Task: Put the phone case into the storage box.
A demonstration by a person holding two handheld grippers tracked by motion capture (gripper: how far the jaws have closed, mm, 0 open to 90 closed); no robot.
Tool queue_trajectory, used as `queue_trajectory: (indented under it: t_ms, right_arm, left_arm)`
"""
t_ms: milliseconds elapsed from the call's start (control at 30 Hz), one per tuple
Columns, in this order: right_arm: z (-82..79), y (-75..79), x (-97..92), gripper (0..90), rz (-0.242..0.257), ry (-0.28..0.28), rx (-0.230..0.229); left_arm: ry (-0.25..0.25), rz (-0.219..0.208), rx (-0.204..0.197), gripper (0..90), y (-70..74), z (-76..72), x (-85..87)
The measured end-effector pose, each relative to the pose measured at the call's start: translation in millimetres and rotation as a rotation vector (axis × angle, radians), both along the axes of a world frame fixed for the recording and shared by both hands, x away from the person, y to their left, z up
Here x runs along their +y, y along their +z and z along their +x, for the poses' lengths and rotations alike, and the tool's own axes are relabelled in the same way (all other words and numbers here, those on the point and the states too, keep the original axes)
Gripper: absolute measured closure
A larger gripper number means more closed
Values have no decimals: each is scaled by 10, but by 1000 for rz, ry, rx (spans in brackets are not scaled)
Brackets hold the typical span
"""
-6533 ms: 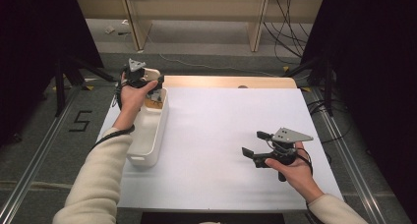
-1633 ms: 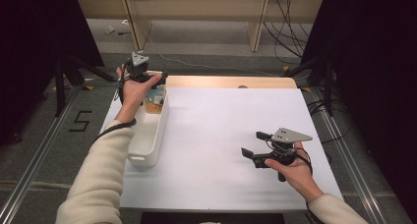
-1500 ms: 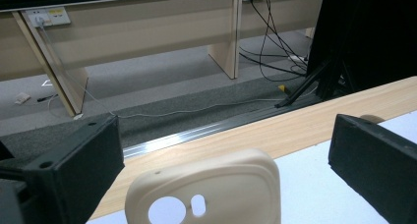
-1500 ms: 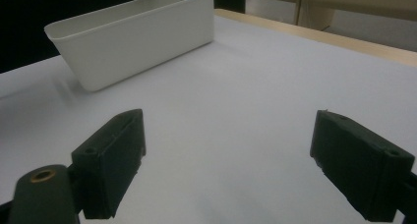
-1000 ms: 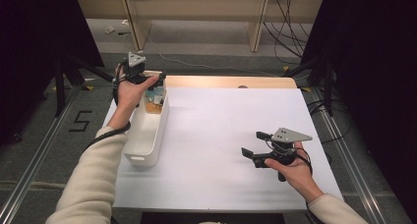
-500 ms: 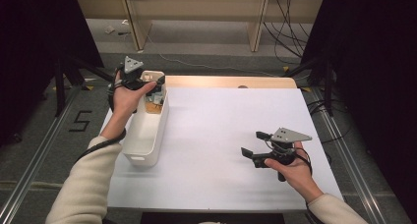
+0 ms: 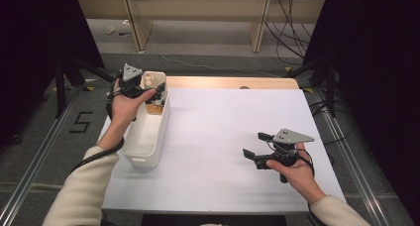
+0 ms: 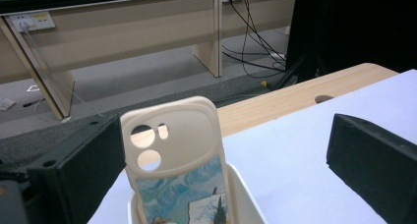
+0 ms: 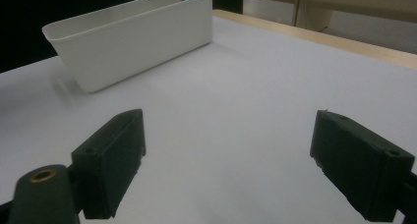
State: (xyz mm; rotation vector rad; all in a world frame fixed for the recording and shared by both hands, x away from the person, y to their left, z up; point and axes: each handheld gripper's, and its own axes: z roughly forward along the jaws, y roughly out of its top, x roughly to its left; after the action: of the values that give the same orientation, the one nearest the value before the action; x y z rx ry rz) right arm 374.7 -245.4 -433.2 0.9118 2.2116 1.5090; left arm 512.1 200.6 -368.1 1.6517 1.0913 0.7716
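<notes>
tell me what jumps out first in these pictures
A cream phone case with a painted blue scene stands upright at the far end of a long white bin, between the open jaws of the left tongs. The bin sits at the left edge of the white table, while the right tongs hover open at the near right, holding nothing.

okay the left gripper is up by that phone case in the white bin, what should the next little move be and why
Probably ease the left gripper off the phone case. Its fingers stand wide apart, with the case upright in the far end of the white bin, beside one finger. It looks placed, so closing again seems needless.
</notes>
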Motion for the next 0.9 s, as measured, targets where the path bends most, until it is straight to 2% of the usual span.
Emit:
queue_trajectory:
  t_ms: [533,633,900]
  right_arm:
    - [1,2,0,145,2,-1,-1]
    - [2,1,0,145,2,-2,-1]
    - [2,4,1,144,3,0,-3]
  left_arm:
    - [-31,6,0,16,-32,-173,-27]
    - [-33,-13,-1,16,-32,-205,-17]
    - [-43,-26,-2,16,-59,-306,-21]
